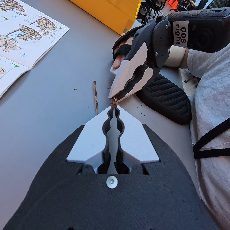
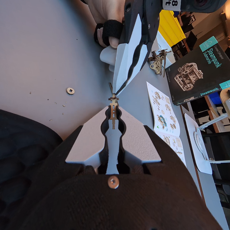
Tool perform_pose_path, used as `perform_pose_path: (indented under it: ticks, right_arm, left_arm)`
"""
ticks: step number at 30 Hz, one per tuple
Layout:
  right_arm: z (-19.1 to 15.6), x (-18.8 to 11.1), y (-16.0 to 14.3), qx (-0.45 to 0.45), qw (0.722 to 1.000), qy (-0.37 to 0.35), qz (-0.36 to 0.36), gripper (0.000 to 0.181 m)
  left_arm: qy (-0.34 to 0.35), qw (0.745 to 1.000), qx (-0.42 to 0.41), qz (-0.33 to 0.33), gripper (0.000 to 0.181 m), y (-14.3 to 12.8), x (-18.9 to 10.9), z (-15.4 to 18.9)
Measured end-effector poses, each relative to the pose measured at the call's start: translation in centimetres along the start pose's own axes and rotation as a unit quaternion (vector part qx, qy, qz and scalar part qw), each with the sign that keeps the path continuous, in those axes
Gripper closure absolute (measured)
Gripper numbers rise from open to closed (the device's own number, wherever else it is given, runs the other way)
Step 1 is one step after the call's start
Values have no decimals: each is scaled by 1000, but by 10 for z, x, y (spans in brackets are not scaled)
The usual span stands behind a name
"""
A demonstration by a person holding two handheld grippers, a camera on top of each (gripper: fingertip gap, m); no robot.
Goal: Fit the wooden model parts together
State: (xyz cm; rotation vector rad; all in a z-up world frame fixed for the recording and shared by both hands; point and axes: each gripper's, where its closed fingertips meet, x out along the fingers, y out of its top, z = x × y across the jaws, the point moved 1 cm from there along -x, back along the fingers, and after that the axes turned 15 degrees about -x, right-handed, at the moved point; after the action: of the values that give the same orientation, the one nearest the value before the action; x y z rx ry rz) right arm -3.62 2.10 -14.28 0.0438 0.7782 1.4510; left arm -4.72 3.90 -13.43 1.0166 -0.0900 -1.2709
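The slotted wooden strip, pale and pierced with small holes, is clamped between the tips of the right claw, its length running along the claw's fingers. A small dark toothed wooden gear sits across the strip's far end, just beyond the right claw's tips. The left claw meets the assembly from the opposite side, its tips pinched on the strip's far tip next to the gear, where both views show that claw narrowed to a point around the wood. The assembly is held above the grey table, between the two claws, which point tip to tip.

Loose parts on the table: a thin wooden stick just beside the left claw, a round wooden washer with a square hole, and scattered wood chips. A black padded wrist rest lies at the table edge.

Farther out, an open instruction booklet lies flat on the table. Beyond it in the right wrist view stand a partly built wooden model, the dark kit box and a yellow bin.
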Motion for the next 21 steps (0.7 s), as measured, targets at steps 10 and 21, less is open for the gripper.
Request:
perform_pose_path:
  ticks: [10,21]
  right_arm:
    - [8,-1,-5,8,1000,-15,-2,175]
    - [16,-3,-2,3,999,-42,5,175]
  left_arm:
    - [-1,1000,-11,18,177,5,-2,-2]
    - [16,999,14,27,175,8,0,-1]
